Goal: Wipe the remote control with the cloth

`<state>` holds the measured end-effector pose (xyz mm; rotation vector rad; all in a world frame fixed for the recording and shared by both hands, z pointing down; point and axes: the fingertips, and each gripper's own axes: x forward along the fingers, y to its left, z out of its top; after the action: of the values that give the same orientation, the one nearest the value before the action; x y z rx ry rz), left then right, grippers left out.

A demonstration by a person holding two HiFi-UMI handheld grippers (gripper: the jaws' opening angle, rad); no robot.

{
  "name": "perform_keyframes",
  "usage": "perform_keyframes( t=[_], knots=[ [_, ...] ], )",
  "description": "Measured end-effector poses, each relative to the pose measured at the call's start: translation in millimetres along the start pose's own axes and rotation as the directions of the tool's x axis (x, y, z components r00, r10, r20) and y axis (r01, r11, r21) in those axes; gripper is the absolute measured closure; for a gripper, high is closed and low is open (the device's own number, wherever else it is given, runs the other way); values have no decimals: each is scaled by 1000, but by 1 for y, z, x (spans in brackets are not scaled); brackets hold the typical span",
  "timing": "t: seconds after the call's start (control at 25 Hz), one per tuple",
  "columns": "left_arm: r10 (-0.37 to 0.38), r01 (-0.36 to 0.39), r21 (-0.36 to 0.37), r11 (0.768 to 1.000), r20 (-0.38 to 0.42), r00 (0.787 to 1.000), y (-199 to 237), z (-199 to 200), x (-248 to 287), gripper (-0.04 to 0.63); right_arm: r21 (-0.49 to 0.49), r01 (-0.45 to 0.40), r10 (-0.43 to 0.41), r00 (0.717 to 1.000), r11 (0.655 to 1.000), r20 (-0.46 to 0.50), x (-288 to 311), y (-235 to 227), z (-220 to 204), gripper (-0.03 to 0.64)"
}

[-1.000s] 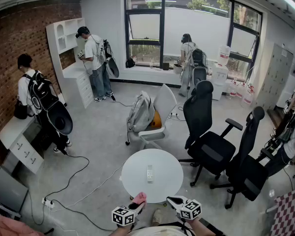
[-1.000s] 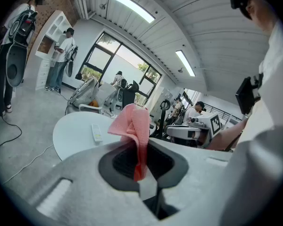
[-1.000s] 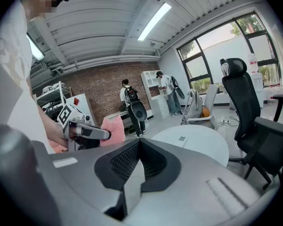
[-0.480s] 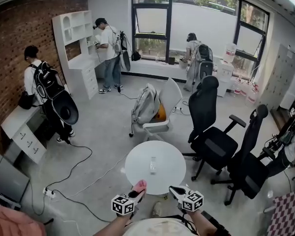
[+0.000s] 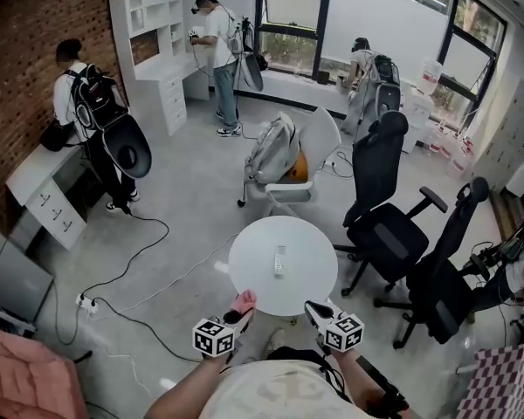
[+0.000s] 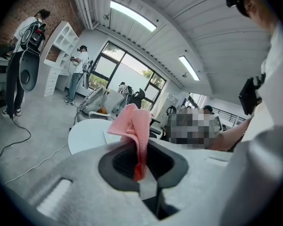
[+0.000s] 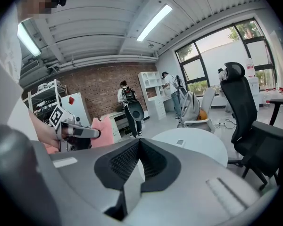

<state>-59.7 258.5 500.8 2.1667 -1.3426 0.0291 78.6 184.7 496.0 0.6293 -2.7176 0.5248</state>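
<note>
On the round white table (image 5: 244,273), dead centre, lies the remote control (image 5: 279,259): flat, long axis pointing away from you, nothing else beside it. Your left tool (image 5: 238,314) is clamped on the pink cloth (image 5: 244,300), jaws pinched on a fold and the rest bunched up past the tips. Your right tool (image 5: 313,309) is closed flat with nothing in it. Both sit at the near edge of the table, well short of the remote.

Handling, my read:
- **Remote:** light, rigid, smooth plastic on a smooth top, so it will likely skate or spin under a wipe. Pin it with the right tool by pressing down on one end, or by gripping across the narrow sides near an end, clear of the buttons.
- **Cloth:** soft and floppy. Only the loose bunch ahead of the jaws does the wiping, so come in low enough for it to drag along the top face.
- **Pressure:** keep it light. Hard tips on the buttons are the risk.
</note>
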Motion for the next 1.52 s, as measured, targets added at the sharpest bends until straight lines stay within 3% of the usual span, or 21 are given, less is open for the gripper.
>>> perform_keyframes(
  t=[0.48, 0.92, 1.16, 1.52],
  knots=[
    [33, -37, -56, 998, -59, 998, 44, 2, 23, 572, 65, -17, 22, 997, 998, -74, 64, -31, -8, 611],
    [12, -18, -28, 999, -188, 982, 107, 48, 116, 572, 78, 8, 1, 993, 997, -120, 153, -119, 12, 611],
    [-20, 21, 0, 1000, -288, 957, 118, 54, 165, 572, 112, 7, 9, 990, 994, -144, 183, -154, 7, 611],
    [-96, 107, 1, 994, -436, 895, 144, 38, 206, 572, 161, 88, -43, 965, 983, -259, 211, -156, -34, 611]
  ],
)
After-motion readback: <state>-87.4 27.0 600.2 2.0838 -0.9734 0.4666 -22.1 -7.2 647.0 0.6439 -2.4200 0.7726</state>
